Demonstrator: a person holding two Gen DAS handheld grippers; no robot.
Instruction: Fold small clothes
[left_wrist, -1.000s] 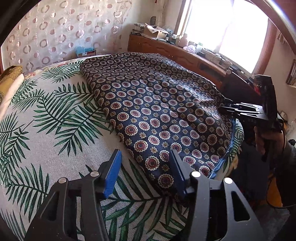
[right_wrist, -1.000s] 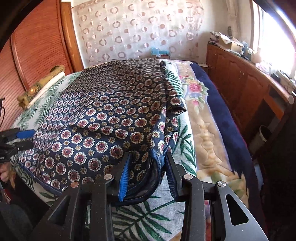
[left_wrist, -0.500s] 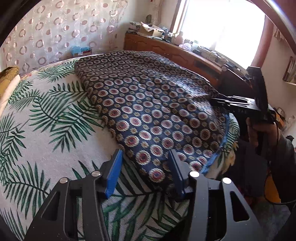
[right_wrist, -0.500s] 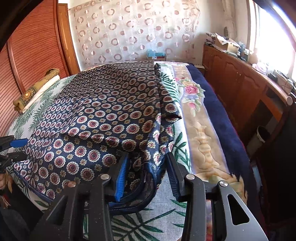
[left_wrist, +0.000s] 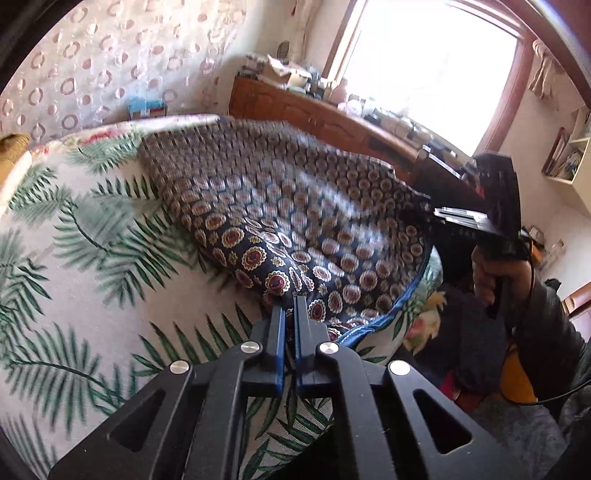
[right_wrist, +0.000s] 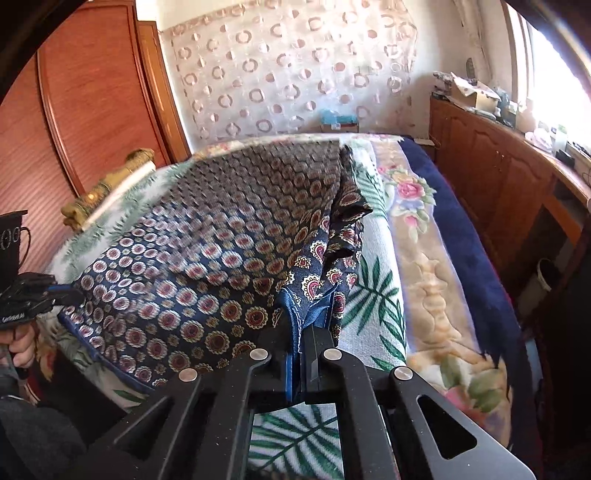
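A navy cloth with red and gold medallions (left_wrist: 295, 206) lies spread on the bed, also in the right wrist view (right_wrist: 221, 236). My left gripper (left_wrist: 290, 301) is shut on the cloth's near corner, and the fabric bunches up just in front of it. My right gripper (right_wrist: 306, 326) is shut on the other near corner, where the blue hem and a paisley underside fold up. Each gripper shows in the other's view: the right one (left_wrist: 436, 216) at the cloth's right edge, the left one (right_wrist: 70, 293) at its left edge.
The bed has a palm-leaf cover (left_wrist: 74, 258) and a floral blanket with a navy border (right_wrist: 436, 258) along its right side. A wooden cabinet (right_wrist: 498, 177) with clutter stands under the window. A wardrobe (right_wrist: 92, 103) and a gold pillow (right_wrist: 110, 188) are at the left.
Both grippers have closed from open onto the near corners of the cloth. The cloth has lifted and bunched at both corners and looks blurred from motion.
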